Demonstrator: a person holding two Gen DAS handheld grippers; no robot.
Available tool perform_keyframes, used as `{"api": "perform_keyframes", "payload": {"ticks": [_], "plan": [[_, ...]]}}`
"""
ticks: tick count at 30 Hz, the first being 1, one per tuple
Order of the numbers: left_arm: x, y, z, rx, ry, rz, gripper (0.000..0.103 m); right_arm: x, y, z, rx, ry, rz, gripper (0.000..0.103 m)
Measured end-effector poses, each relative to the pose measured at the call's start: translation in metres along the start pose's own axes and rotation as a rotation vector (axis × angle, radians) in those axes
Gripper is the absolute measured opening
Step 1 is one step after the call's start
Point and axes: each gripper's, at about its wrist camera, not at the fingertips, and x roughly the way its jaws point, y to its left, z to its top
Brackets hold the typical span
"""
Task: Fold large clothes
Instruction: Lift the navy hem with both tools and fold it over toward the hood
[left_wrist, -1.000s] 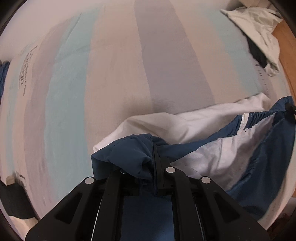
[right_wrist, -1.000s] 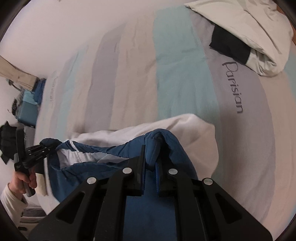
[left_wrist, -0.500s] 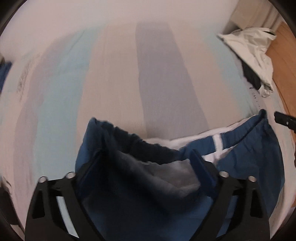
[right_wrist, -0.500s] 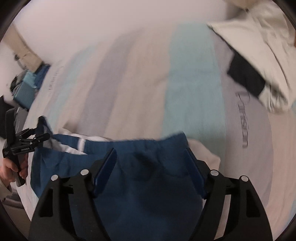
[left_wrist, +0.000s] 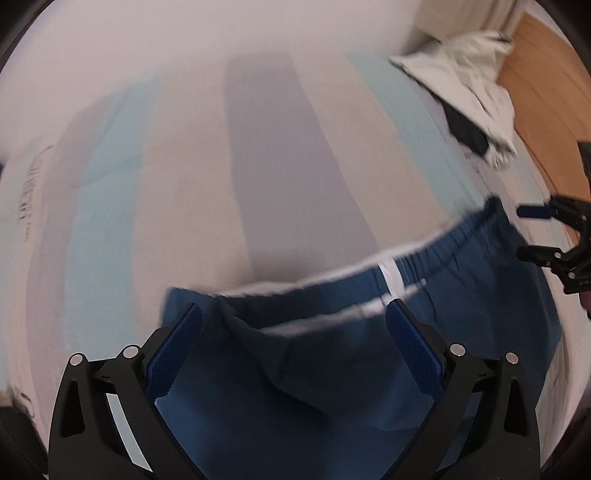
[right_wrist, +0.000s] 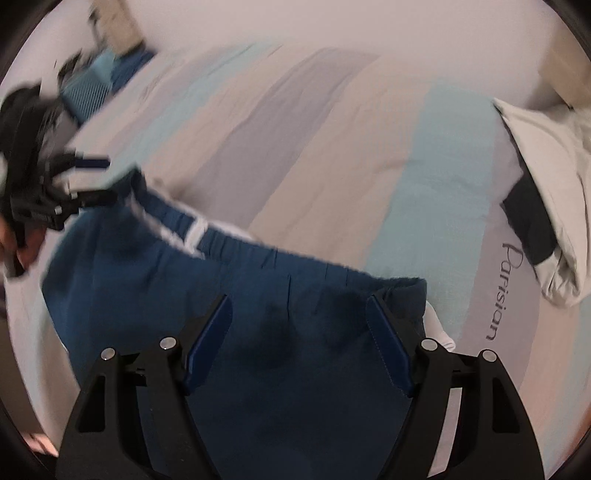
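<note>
Bed: striped cover in grey, beige and pale blue fills both views, top to centre. Lettering on a grey stripe at the right of the right view.

Trousers: blue, with an elastic waistband and white trim, lying across the near edge of the bed and filling the lower half of both frames. The waistband runs from centre to right in the left view, and from upper left to centre in the right view. White cloth shows under it at the band; whether lining or a second layer, I cannot tell.

White garment: crumpled heap with a dark patch, right edge of the right view, well apart from the trousers.

Change: a second ago both my jaws were pinched on bunched blue cloth. Now my left gripper stands wide apart with nothing between its pads, the trousers lying flat below. My right gripper is the same: spread, empty, cloth beneath. Each shows in the other's view at the frame edge, off the ends of the waistband.

Meaning, as I judge it: the fold has been laid down and let go. Next comes smoothing or a fresh grip for another fold. Frames are motion-blurred, so fine creases are unreadable.
</note>
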Motion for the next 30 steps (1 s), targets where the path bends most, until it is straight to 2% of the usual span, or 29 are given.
{"api": "perform_keyframes", "payload": {"ticks": [5, 7, 9, 10, 11, 12, 13, 15, 17, 19, 21, 25, 30], "plan": [[0.021, -0.009, -0.012, 0.029, 0.061, 0.000, 0.097, 0.025, 0.005, -0.011, -0.055, 0.065, -0.049, 0.072], [0.034, -0.011, -0.017, 0.031, 0.096, 0.015, 0.097, 0.039, 0.002, -0.014, -0.043, 0.092, -0.076, 0.072], [0.045, -0.010, -0.020, 0.024, 0.115, 0.042, 0.096, 0.048, -0.004, -0.014, 0.004, 0.104, -0.061, 0.071], [0.052, -0.009, -0.020, 0.015, 0.129, 0.054, 0.089, 0.051, -0.008, -0.014, 0.029, 0.103, -0.053, 0.062], [0.055, -0.008, -0.019, 0.003, 0.132, 0.052, 0.081, 0.055, -0.011, -0.013, 0.053, 0.106, -0.050, 0.048], [0.061, -0.005, -0.019, -0.016, 0.141, 0.044, 0.068, 0.057, -0.014, -0.012, 0.073, 0.108, -0.033, 0.039], [0.064, -0.003, -0.018, -0.023, 0.150, 0.044, 0.061, 0.059, -0.017, -0.011, 0.102, 0.108, -0.009, 0.031], [0.068, -0.001, -0.016, -0.035, 0.152, 0.033, 0.050, 0.064, -0.018, -0.008, 0.116, 0.110, 0.006, 0.021], [0.069, 0.001, -0.011, -0.043, 0.144, 0.036, 0.044, 0.063, -0.017, -0.004, 0.111, 0.094, 0.003, 0.013], [0.066, 0.001, -0.005, -0.052, 0.125, 0.038, 0.035, 0.058, -0.018, 0.004, 0.118, 0.063, -0.002, 0.011], [0.064, 0.006, 0.000, -0.067, 0.103, 0.048, 0.034, 0.055, -0.021, 0.008, 0.133, 0.041, 0.002, 0.010], [0.076, 0.024, 0.008, -0.144, 0.113, 0.049, 0.034, 0.067, -0.030, 0.013, 0.168, 0.057, 0.001, 0.010], [0.091, 0.022, 0.007, -0.122, 0.134, 0.128, 0.035, 0.082, -0.027, 0.011, 0.157, 0.078, -0.020, 0.010]]}}
